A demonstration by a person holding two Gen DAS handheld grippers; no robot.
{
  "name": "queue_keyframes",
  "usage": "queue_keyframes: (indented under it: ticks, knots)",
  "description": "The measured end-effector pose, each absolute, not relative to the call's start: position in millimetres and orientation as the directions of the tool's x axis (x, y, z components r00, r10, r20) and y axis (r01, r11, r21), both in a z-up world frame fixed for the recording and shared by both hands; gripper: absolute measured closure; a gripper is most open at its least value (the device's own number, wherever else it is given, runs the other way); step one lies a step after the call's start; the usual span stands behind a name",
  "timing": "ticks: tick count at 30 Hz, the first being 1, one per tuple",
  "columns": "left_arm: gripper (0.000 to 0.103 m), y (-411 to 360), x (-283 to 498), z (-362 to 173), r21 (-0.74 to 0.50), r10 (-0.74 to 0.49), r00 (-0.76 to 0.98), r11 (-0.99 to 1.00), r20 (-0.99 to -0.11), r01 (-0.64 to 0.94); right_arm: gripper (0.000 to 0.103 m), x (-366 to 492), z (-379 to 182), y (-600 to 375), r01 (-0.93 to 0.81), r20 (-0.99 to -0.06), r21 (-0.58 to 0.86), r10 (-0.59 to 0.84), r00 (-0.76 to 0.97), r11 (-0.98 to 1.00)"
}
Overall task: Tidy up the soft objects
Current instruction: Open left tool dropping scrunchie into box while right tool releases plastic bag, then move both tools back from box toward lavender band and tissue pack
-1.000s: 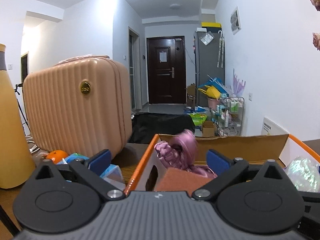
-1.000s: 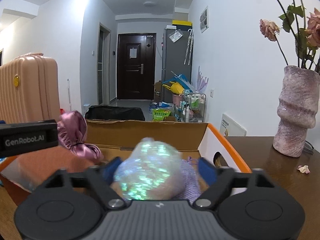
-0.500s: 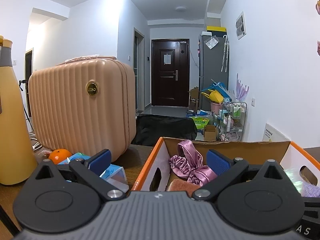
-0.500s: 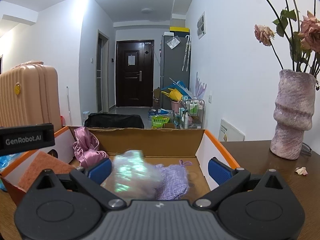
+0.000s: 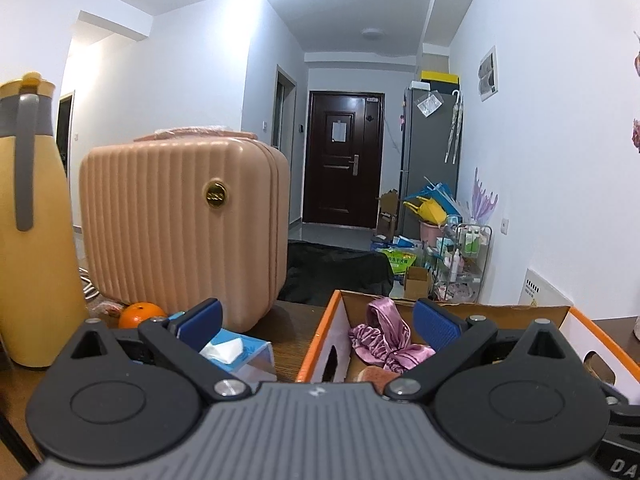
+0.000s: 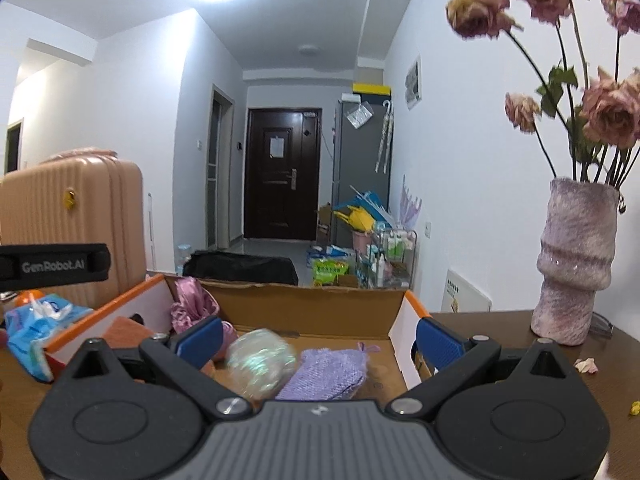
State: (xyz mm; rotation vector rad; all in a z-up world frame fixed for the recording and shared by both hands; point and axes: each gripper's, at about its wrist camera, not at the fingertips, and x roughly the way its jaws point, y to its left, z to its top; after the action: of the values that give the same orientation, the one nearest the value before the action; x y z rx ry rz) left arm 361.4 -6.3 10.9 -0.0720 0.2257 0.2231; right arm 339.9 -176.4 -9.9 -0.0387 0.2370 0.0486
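Observation:
An orange-rimmed cardboard box (image 6: pixel 304 312) stands on the wooden table. In it lie a pink satin scrunchie (image 5: pixel 384 340), an iridescent soft ball (image 6: pixel 260 362), a lilac knitted pouch (image 6: pixel 328 372) and a brown sponge-like pad (image 6: pixel 124 334). The scrunchie also shows in the right wrist view (image 6: pixel 192 304). My left gripper (image 5: pixel 316 322) is open and empty, held above the box's left wall (image 5: pixel 320 344). My right gripper (image 6: pixel 320 338) is open and empty above the ball and pouch.
A pink ribbed suitcase (image 5: pixel 180 224), a yellow bottle (image 5: pixel 32 224), an orange (image 5: pixel 140 316) and a blue tissue pack (image 5: pixel 236 350) stand left of the box. A purple vase (image 6: pixel 576 260) with dried roses stands to the right, with fallen petals (image 6: pixel 586 366) nearby.
Both grippers rose and drew back from the box. The left one let go of the scrunchie and the right one opened and released the iridescent ball, which now rests in the box.

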Motion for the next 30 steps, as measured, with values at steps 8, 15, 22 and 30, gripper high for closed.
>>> queue_keyframes:
  ticks: [8, 15, 22, 30]
  knots:
    - [0.0, 3.1, 335.7, 13.4, -0.041, 0.21, 0.953, 0.974, -0.22, -0.224, 0.0, 305.0, -0.8, -177.5, -0.076, -0.187, -0.049, 0.066, 0.98, 0.996]
    - [0.0, 10.0, 308.8, 12.5, -0.03, 0.201, 0.953, 0.977, -0.226, -0.213, 0.0, 282.1, 0.9, -183.1, -0.083, -0.18, -0.053, 0.072, 0.981, 0.995]
    - [0.0, 11.8, 284.8, 13.4, -0.018, 0.191, 0.954, 0.98, -0.232, -0.2, 0.0, 255.8, 0.3, -185.6, -0.093, -0.18, -0.057, 0.081, 0.98, 0.994]
    - [0.0, 14.9, 256.4, 10.1, -0.005, 0.179, 0.953, 0.983, -0.244, -0.185, 0.0, 228.4, -2.7, -185.6, -0.11, -0.186, -0.071, 0.095, 0.978, 0.991]
